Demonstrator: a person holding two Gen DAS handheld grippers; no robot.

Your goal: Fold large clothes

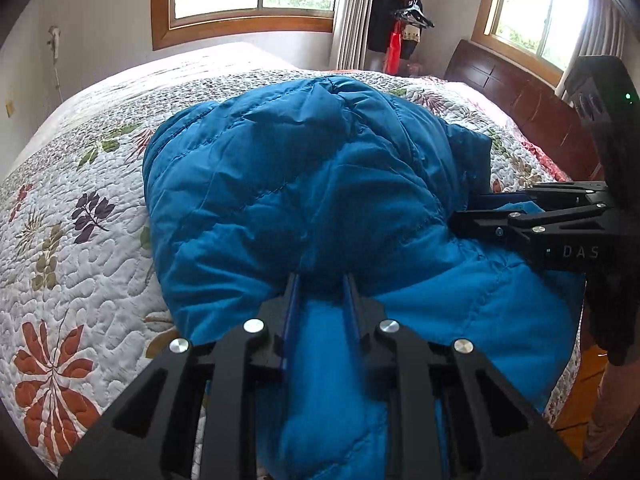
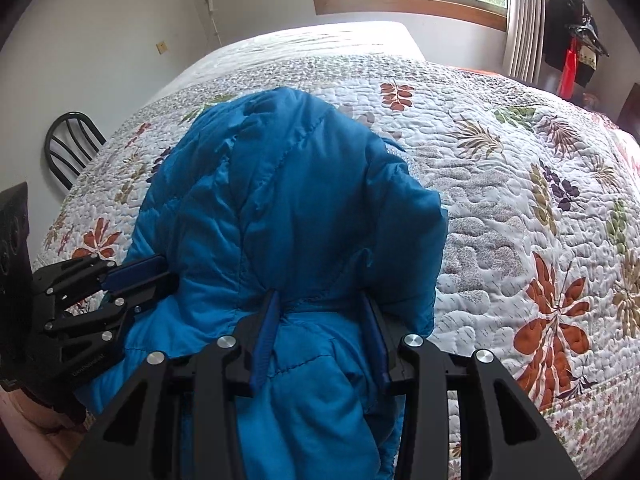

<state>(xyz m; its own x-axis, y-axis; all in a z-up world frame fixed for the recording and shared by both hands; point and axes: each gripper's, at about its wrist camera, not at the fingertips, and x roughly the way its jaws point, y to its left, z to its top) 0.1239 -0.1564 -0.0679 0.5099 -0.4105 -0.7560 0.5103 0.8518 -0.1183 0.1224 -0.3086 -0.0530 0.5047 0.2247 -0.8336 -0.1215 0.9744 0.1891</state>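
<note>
A puffy blue jacket is being kept bunched up in a heap on the flowery quilt of the bed, at the side of the bed nearest the cameras. The near edge of the jacket is being pinched by the left tongs, with a fold of blue cloth squeezed between the two fingers. Just beside them, another thick fold of the jacket is being clamped by the right tongs, and a black chair is being seen behind the bed's far corner.
</note>
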